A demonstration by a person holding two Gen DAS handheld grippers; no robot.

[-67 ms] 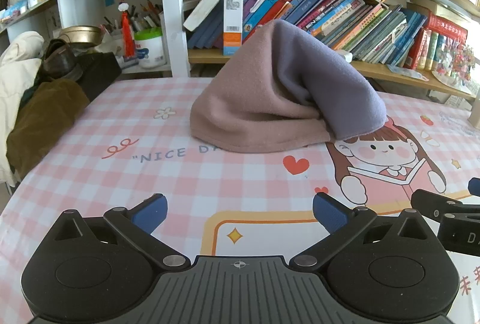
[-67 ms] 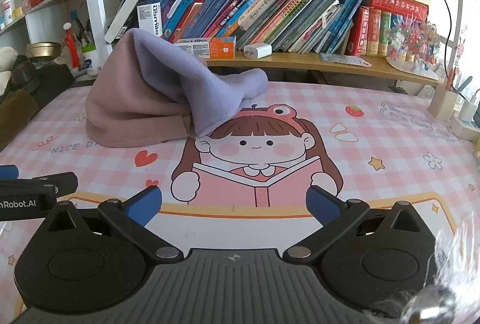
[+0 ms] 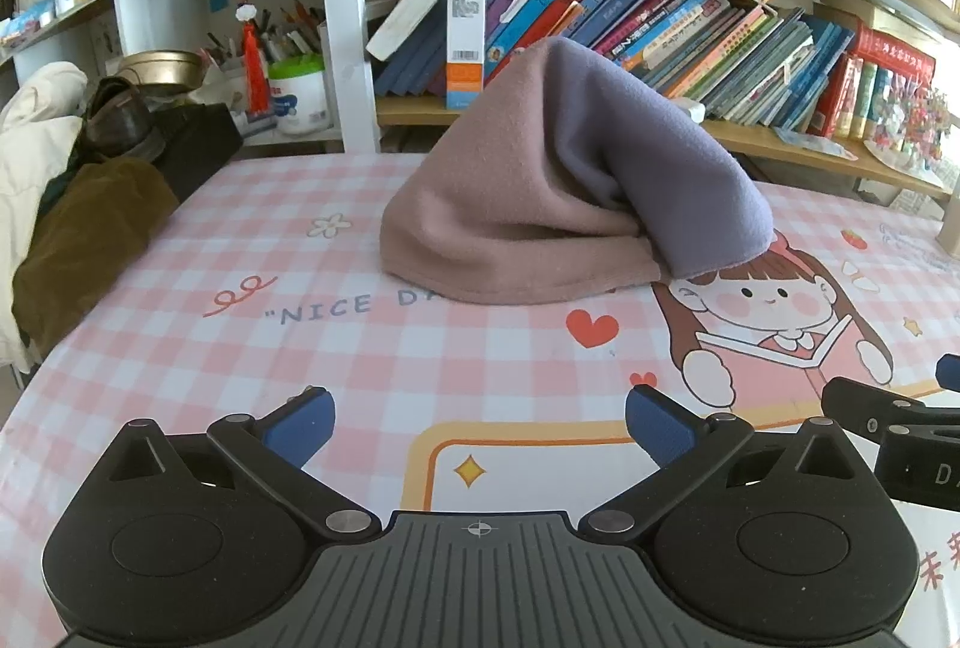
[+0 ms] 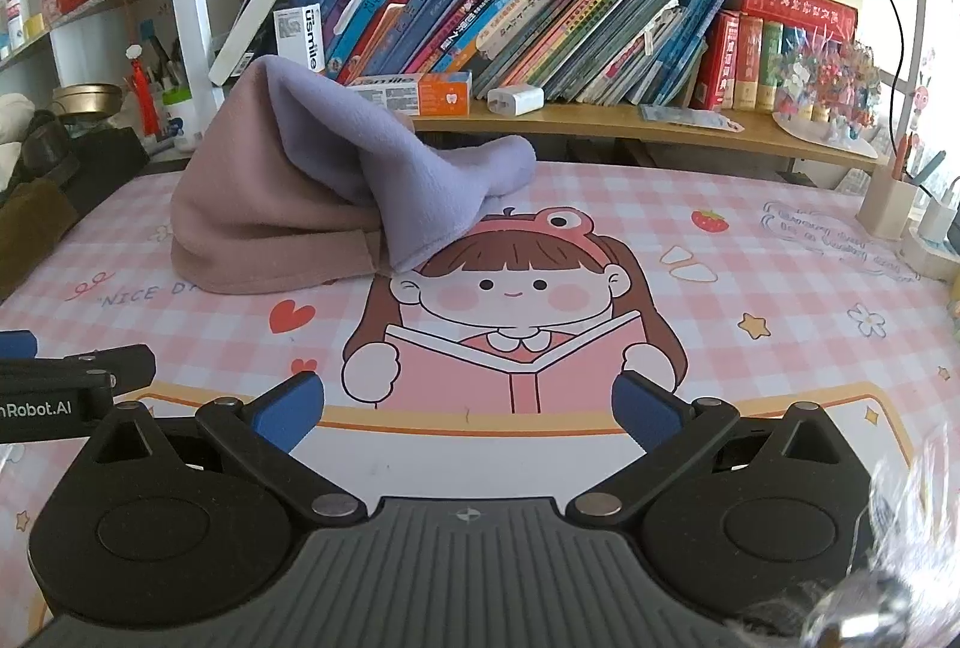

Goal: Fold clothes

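A soft fleece garment (image 3: 540,204), dusty pink outside and lilac inside, stands in a peaked heap at the far middle of the pink checked table mat (image 3: 384,348). In the right wrist view the same garment (image 4: 312,186) sits at the far left, its lilac flap draping right. My left gripper (image 3: 479,423) hovers over the near part of the mat, open and empty, well short of the heap. My right gripper (image 4: 468,408) is open and empty too, above the cartoon girl print. Each gripper's blue-padded fingers show at the edge of the other's view.
A bookshelf (image 4: 540,120) full of leaning books runs behind the table. Dark and cream clothes (image 3: 78,228) pile up at the left edge with a shoe on top. A pen holder (image 4: 888,204) and a charger stand at the right.
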